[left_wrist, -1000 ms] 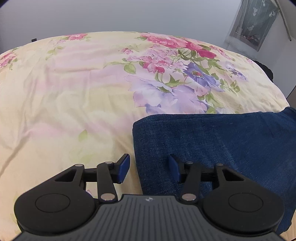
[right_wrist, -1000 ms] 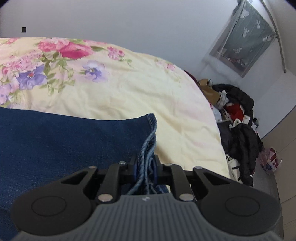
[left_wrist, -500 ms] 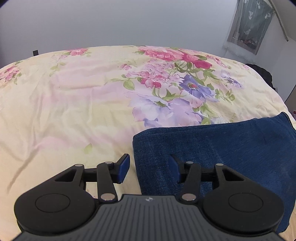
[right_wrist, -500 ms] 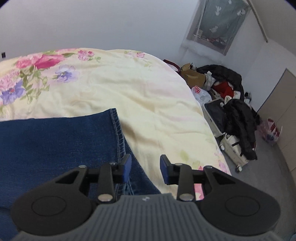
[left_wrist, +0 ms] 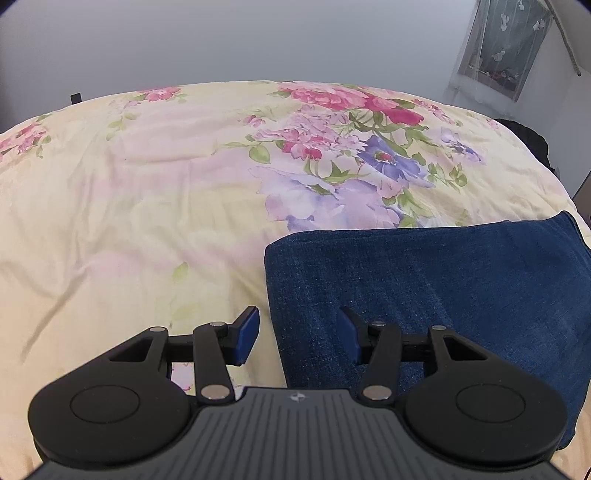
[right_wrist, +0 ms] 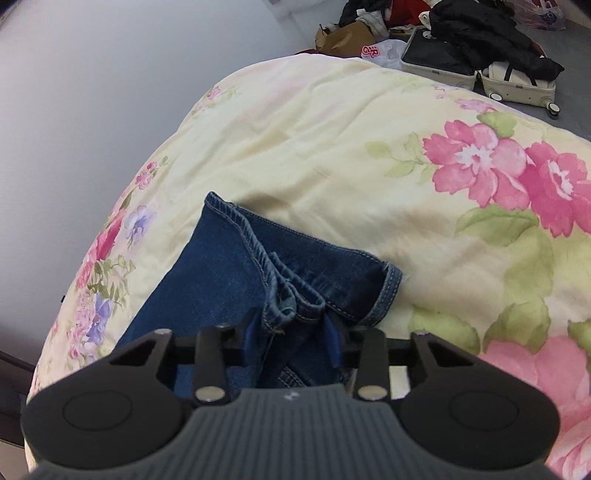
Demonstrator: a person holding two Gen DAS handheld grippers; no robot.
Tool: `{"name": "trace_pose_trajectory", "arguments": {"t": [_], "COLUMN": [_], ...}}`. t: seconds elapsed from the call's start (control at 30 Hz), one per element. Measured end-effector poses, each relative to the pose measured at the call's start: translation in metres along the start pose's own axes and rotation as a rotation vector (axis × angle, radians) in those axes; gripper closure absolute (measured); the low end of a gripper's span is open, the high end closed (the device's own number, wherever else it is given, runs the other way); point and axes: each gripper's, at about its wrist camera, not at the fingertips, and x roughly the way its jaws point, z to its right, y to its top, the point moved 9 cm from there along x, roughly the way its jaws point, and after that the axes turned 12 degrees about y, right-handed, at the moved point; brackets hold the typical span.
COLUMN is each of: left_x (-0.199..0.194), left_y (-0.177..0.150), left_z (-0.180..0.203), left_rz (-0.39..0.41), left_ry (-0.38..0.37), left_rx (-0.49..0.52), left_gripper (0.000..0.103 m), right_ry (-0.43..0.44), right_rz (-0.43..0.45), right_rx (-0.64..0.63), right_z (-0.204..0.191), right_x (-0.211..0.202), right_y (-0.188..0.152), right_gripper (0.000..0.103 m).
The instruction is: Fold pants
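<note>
My left gripper [left_wrist: 298,336] is spread wide, its blue-padded fingers [left_wrist: 246,334] apart with nothing between them but air. The left pad hangs over the floral bedspread [left_wrist: 155,206], the right one over the denim, so the gripper straddles the left folded edge of the pants [left_wrist: 436,280]. I cannot tell whether either pad touches the fabric.

My right gripper [right_wrist: 291,338] also has its jaws parted. Between them sits a bunched part of the pants [right_wrist: 229,280], where stitched hems and a gathered band pile up, but the pads stand clear to each side of the denim and I see no pinch on it.

From the left wrist view the pants lie as a flat dark blue rectangle on the bed, reaching toward its right edge, with a clean folded corner just ahead of my fingers. From the right wrist view the cuffs [right_wrist: 384,291] and layered hems show at the open end of the fold, resting on the cream bedspread [right_wrist: 332,155] near large pink flowers.

Past the far corner of the bed, on the floor, I see a pile of dark clothes [right_wrist: 480,33] and a pale suitcase [right_wrist: 517,85]. A grey wall [left_wrist: 258,40] rises behind the bed, with a curtained window [left_wrist: 502,40] at its right end.
</note>
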Motion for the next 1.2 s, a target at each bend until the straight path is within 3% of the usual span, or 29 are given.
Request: {"name": "trace_pose_trajectory", "arguments": {"t": [0.03, 0.1, 0.2, 0.3, 0.47, 0.53, 0.63, 0.67, 0.73, 0.8, 0.87, 0.97, 1.03, 1.2], "left_x": [0.0, 0.001, 0.007, 0.014, 0.013, 0.008, 0.002, 0.003, 0.007, 0.012, 0.022, 0.045, 0.056, 0.073], "left_y": [0.002, 0.006, 0.011, 0.012, 0.012, 0.016, 0.028, 0.033, 0.038, 0.042, 0.04, 0.028, 0.021, 0.015], "left_z": [0.0, 0.001, 0.004, 0.009, 0.014, 0.011, 0.003, 0.001, 0.001, 0.004, 0.01, 0.013, 0.014, 0.01], "left_rz": [0.006, 0.027, 0.03, 0.014, 0.027, 0.048, 0.08, 0.081, 0.08, 0.089, 0.073, 0.025, 0.024, 0.014], "left_ry": [0.002, 0.01, 0.026, 0.017, 0.023, 0.021, 0.013, 0.011, -0.008, -0.008, -0.021, 0.014, 0.016, 0.017], "left_rx": [0.002, 0.009, 0.01, -0.021, 0.025, 0.041, 0.04, 0.038, 0.04, 0.046, 0.047, 0.055, 0.074, 0.076], "left_gripper": [0.046, 0.046, 0.046, 0.046, 0.049, 0.049, 0.051, 0.055, 0.062, 0.068, 0.069, 0.073, 0.074, 0.066], "right_ry": [0.014, 0.033, -0.08, -0.186, -0.253, -0.269, -0.331, -0.345, -0.302, -0.247, -0.245, -0.31, -0.326, -0.35], "right_rz": [0.016, 0.053, 0.061, 0.005, -0.022, -0.021, 0.012, 0.032, 0.051, 0.055, 0.037, -0.004, -0.024, -0.057], "right_rx": [-0.034, -0.199, -0.442, -0.447, -0.485, -0.512, -0.611, -0.652, -0.695, -0.737, -0.773, -0.755, -0.705, -0.725], "right_z": [-0.01, -0.045, -0.073, -0.048, -0.022, -0.026, -0.042, -0.049, -0.065, -0.08, -0.082, -0.058, -0.035, -0.02], "right_x": [-0.005, -0.02, -0.022, 0.005, 0.027, 0.023, 0.005, -0.002, -0.008, -0.004, 0.011, 0.037, 0.048, 0.065], "right_y": [0.003, 0.011, 0.018, 0.013, -0.003, -0.003, 0.005, 0.007, 0.008, 0.004, -0.001, -0.003, -0.004, -0.013], "right_gripper": [0.09, 0.091, 0.093, 0.094, 0.093, 0.092, 0.077, 0.077, 0.077, 0.08, 0.087, 0.096, 0.103, 0.102]}}
